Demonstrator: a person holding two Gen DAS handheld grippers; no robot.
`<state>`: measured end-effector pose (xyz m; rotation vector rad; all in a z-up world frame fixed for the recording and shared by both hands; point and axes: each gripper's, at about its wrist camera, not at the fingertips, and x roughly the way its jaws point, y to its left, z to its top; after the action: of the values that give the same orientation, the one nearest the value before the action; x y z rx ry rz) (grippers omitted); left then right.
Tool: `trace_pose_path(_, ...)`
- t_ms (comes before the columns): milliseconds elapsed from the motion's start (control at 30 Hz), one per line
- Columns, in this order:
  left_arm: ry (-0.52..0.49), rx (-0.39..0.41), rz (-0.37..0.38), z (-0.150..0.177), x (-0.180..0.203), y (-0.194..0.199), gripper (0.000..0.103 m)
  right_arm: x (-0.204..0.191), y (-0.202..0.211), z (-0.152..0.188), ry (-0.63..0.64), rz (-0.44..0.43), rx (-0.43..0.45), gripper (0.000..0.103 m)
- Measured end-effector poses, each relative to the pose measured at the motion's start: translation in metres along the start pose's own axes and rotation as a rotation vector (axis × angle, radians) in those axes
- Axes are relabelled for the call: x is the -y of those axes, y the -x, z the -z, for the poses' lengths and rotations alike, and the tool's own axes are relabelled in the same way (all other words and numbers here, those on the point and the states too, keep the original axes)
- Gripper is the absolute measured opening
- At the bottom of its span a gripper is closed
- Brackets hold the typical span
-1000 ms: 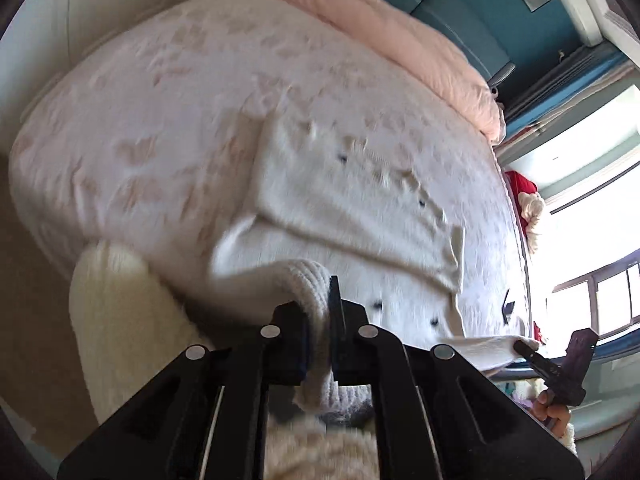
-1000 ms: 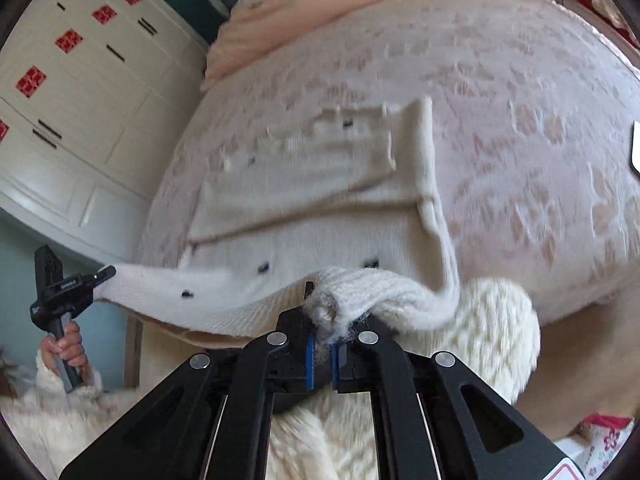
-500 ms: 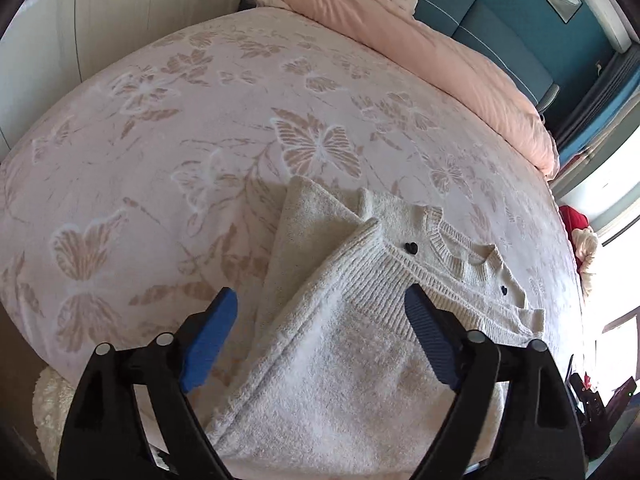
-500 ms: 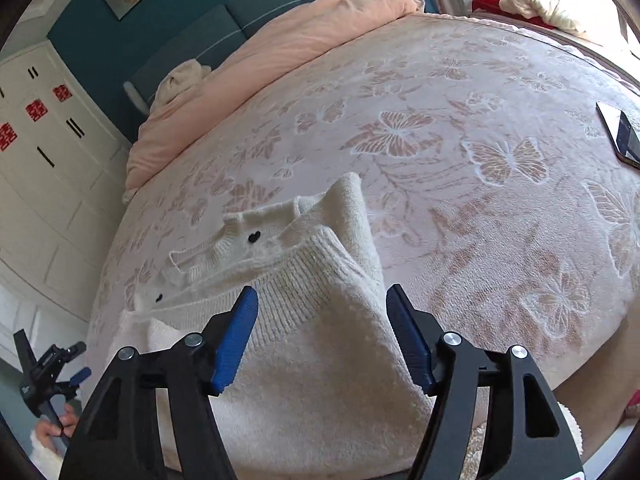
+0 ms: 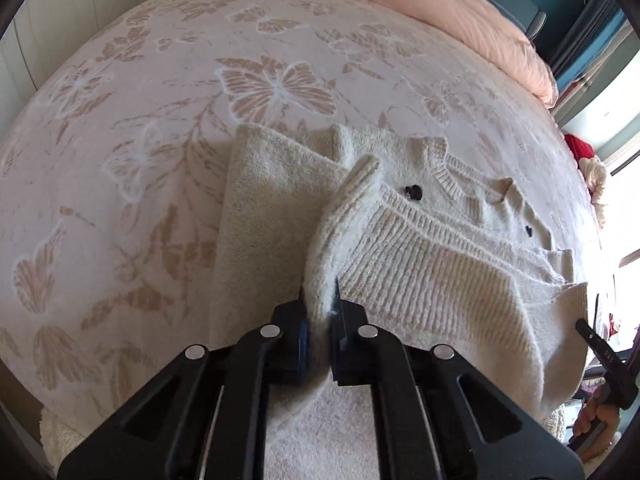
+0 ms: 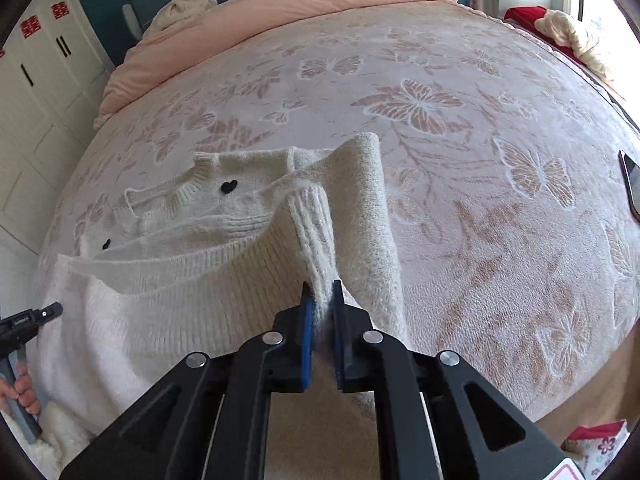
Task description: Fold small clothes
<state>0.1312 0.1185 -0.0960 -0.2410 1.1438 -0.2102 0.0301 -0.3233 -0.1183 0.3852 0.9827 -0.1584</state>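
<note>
Domestic bedroom: bed (image 6: 460, 152) with butterfly-patterned cover fills the frame, pink duvet (image 6: 280, 12) at top, white wardrobe doors (image 6: 36, 80) upper left, teal wall behind.

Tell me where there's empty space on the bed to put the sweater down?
The bedspread is bare between the sweater and the pink duvet, and also between the sweater and the phone near the bed's right edge. In the left view, bare bedspread lies left of the sweater. The near edge is crowded: both grippers pinch the sweater there.
</note>
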Motion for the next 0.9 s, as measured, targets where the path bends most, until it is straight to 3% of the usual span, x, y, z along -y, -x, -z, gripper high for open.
trace_pose_path(100,0.037,0.084,0.037,0.003,-0.005,0.046,0.006,0.001,0.045,0.004,-0.016,-0.062,0.082,0.007)
trace_pose_path(233,0.099,0.215,0.065,-0.013,-0.015,0.112,0.006,0.017,0.119,-0.024,-0.097,-0.13,0.28,0.006)
trace_pose_path(333,0.152,0.279,0.105,-0.043,-0.025,0.131,0.006,0.036,0.146,-0.06,-0.183,-0.185,0.411,0.006)
trace_pose_path(400,0.151,0.304,0.093,-0.066,-0.023,0.128,0.006,0.043,0.138,-0.086,-0.223,-0.227,0.431,0.005)
trace_pose_path(467,0.128,0.29,0.057,-0.089,-0.013,0.107,0.006,0.036,0.107,-0.109,-0.2,-0.194,0.388,0.005)
trace_pose_path(567,0.126,0.202,0.0,-0.112,-0.006,0.05,0.006,0.033,0.031,-0.126,-0.226,-0.14,0.253,0.005)
trace_pose_path(700,0.115,0.074,-0.11,-0.112,-0.006,-0.032,0.006,0.036,-0.054,-0.116,-0.263,-0.069,0.089,0.006)
trace_pose_path(800,0.096,0.028,-0.155,-0.102,-0.009,-0.064,0.009,0.035,-0.083,-0.107,-0.264,-0.056,0.023,0.01)
trace_pose_path(900,0.132,0.025,-0.122,-0.095,-0.019,-0.067,0.018,0.039,-0.074,-0.103,-0.294,-0.073,0.054,0.021)
